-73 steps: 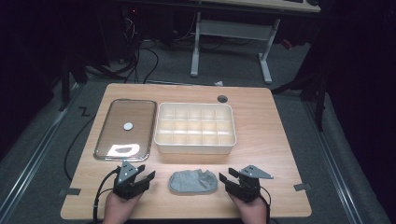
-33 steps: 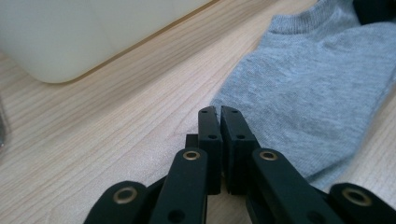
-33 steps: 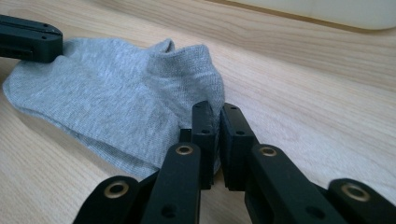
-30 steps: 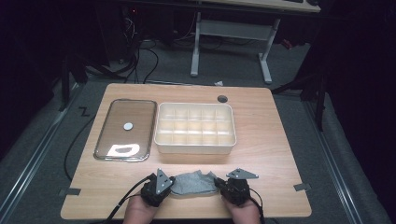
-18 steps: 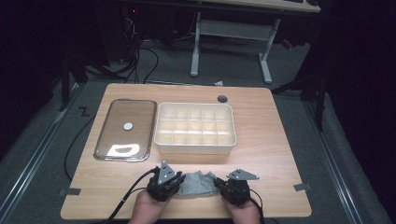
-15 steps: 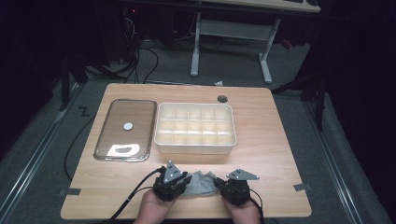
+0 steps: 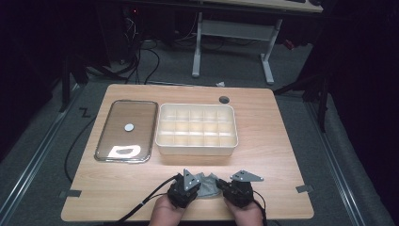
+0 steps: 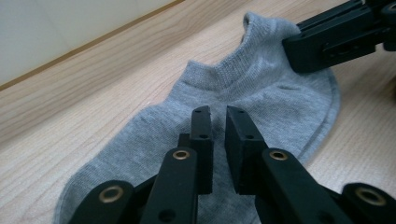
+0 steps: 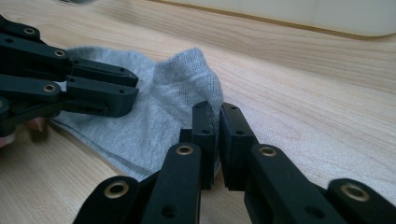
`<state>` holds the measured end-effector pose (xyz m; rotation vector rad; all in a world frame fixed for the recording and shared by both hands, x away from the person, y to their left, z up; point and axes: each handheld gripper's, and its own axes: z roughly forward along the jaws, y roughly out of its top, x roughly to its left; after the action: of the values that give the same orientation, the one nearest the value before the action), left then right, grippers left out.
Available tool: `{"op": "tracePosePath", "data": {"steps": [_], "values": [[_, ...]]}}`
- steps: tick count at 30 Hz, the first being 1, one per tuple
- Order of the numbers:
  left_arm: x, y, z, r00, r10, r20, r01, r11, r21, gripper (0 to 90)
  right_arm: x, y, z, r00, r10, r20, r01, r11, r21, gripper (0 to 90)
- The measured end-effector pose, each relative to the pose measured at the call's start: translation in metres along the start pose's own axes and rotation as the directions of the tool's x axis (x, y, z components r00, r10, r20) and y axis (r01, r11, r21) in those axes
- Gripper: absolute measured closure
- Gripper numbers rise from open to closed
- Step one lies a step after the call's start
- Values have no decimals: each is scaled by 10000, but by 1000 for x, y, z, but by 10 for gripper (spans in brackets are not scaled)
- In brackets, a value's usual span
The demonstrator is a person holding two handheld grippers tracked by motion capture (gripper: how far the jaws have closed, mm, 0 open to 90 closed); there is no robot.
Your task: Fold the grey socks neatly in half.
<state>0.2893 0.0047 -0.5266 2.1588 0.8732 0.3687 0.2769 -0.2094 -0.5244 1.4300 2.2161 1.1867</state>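
Grey sock (image 7: pixel 205 184) lies at table's (image 7: pixel 282 155) near edge | right gripper (image 9: pixel 215 116) pinches its cuff; left gripper (image 8: pixel 217 122) nearly closed over its middle | risk: thin bite slips free when pulled.

Overhead light on table (image 7: pixel 263 136) only; surroundings near black. Glare patch on glass lid (image 7: pixel 126 129), near end. Gripper views sharp w/ soft bkgd, jaws slightly blurred.

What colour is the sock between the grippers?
Plain light grey sock, ribbed at the cuff; clearest in the left gripper view.
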Motion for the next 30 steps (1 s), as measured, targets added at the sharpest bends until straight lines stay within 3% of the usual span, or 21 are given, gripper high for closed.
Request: {"op": "tracePosePath", "data": {"steps": [8,19,25,30], "values": [[-5,1,3,9991,215,-356,-217,9997,-74,821,2,1,-8,9994,164,-321,-174,9994,-305,863],[-14,3,8,9960,516,-723,-532,9984,-205,818,13,10,-21,9940,157,-1084,-280,9932,-1126,868],[-16,4,10,9955,617,-717,-635,9977,-238,796,13,14,-22,9942,159,-1059,-292,9918,-1247,869],[-15,6,12,9965,469,-694,-489,9984,-276,761,11,15,-22,9946,221,-1018,-353,9910,-1295,869]]}}
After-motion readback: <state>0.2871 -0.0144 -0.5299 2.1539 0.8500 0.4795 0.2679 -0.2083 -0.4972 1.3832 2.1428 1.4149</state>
